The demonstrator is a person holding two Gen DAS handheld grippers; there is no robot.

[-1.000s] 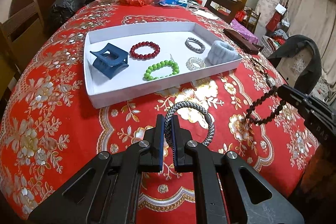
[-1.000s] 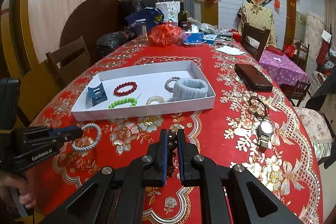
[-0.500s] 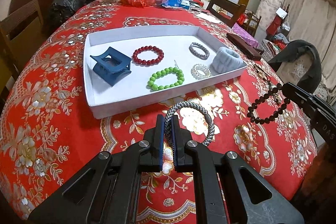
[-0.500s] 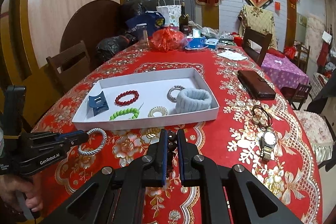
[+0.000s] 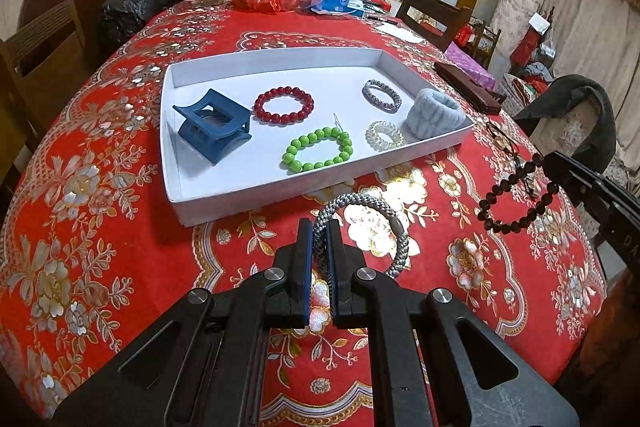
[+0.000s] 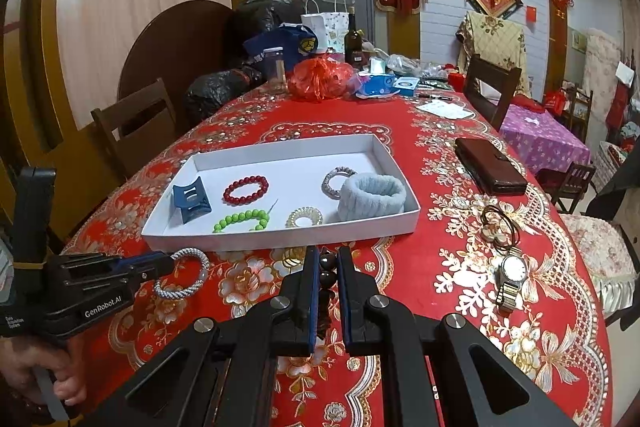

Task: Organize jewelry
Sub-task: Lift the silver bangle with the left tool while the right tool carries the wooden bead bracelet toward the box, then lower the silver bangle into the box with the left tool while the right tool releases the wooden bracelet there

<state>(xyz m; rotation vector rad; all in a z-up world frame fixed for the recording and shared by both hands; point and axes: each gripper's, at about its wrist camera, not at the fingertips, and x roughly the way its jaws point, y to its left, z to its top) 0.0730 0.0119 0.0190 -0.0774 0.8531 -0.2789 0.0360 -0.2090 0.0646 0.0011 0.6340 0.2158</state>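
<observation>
Your left gripper [image 5: 319, 233] is clamped on a grey braided bracelet [image 5: 362, 227], pinching the ring at its left side so the loop hangs out to the right of the fingers, above the red tablecloth [image 5: 100, 211]. The white tray [image 5: 176, 195] lies straight ahead of those jaws, just beyond the front wall, with its long axis running left to right across your view. Inside it, from left to right, sit a blue hair claw [image 5: 214, 131], a red bead bracelet [image 5: 284, 105], a green bead bracelet [image 5: 318, 149], a clear coil hair tie [image 5: 385, 135], a silver bracelet [image 5: 381, 95] and a pale blue scrunchie [image 5: 434, 111].

Your right gripper [image 6: 328, 269] is clenched on a dark bead bracelet [image 5: 516, 197]; in its own view only a few beads show between the fingers. It also faces the tray's front wall, more toward the right half.

Both hands look about equally near the tray, so the move turns on carrying each piece forward over the front wall. I judge the open floor at the near left, in front of the hair claw, suits your left bracelet, and the gap near the coil hair tie suits your right one. A watch [image 6: 510, 277] and a dark cord bracelet [image 6: 500, 227] wait on the cloth to the right, nearer your right hand
</observation>
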